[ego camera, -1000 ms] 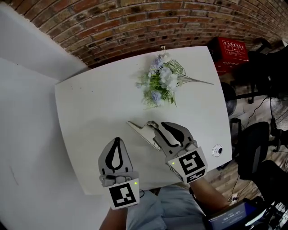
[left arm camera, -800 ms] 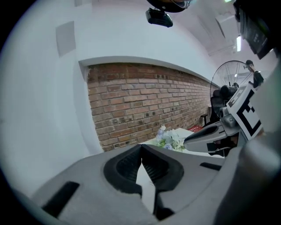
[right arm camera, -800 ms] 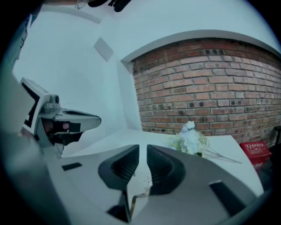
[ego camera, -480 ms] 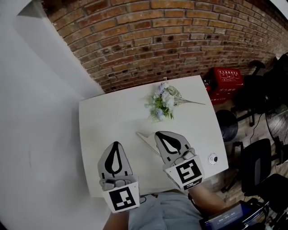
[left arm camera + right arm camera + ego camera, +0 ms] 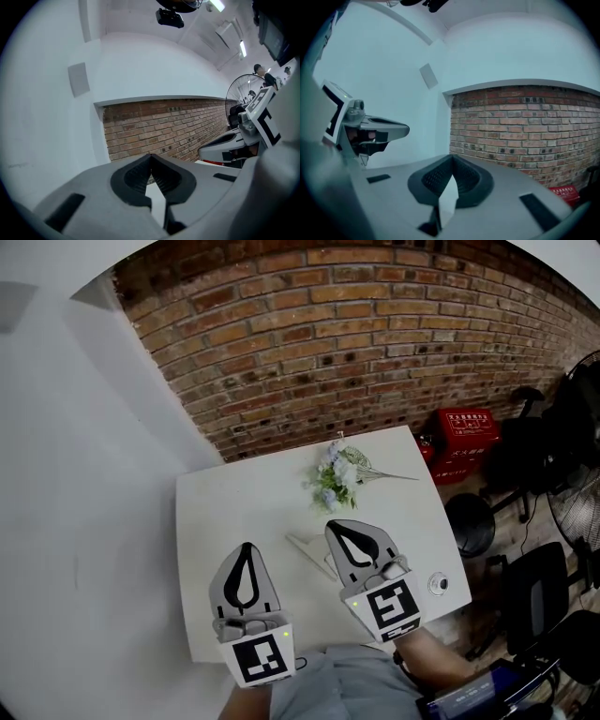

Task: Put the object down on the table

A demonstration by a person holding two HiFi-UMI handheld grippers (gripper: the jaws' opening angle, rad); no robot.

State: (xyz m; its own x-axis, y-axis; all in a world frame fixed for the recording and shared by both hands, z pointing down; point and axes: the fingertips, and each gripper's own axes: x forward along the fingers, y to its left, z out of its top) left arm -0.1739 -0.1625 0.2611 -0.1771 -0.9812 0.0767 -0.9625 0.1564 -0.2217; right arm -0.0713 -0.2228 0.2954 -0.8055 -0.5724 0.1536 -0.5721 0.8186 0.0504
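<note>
A red-brown brick wall (image 5: 375,343) stands behind the far edge of the white rectangular table (image 5: 225,521). Over the table's near edge the person holds two grey plastic tools. The left gripper (image 5: 246,547) is above the near left part and the right gripper (image 5: 331,525) above the near right part. Each has its jaws pressed together on nothing, and both point toward the wall rather than down at the tabletop.

At the table's far side lies a bunch of pale lilac and white artificial flowers with green leaves (image 5: 337,474).

I take the task's thing to be the small cream flat pointed wedge (image 5: 304,547). It lies on the table near its middle, just left of the right gripper and partly hidden beneath it. Its long axis slants from the pointed end back toward the table's near right corner. The right gripper is much the nearer, and the left is well apart. It looks set down already.
</note>
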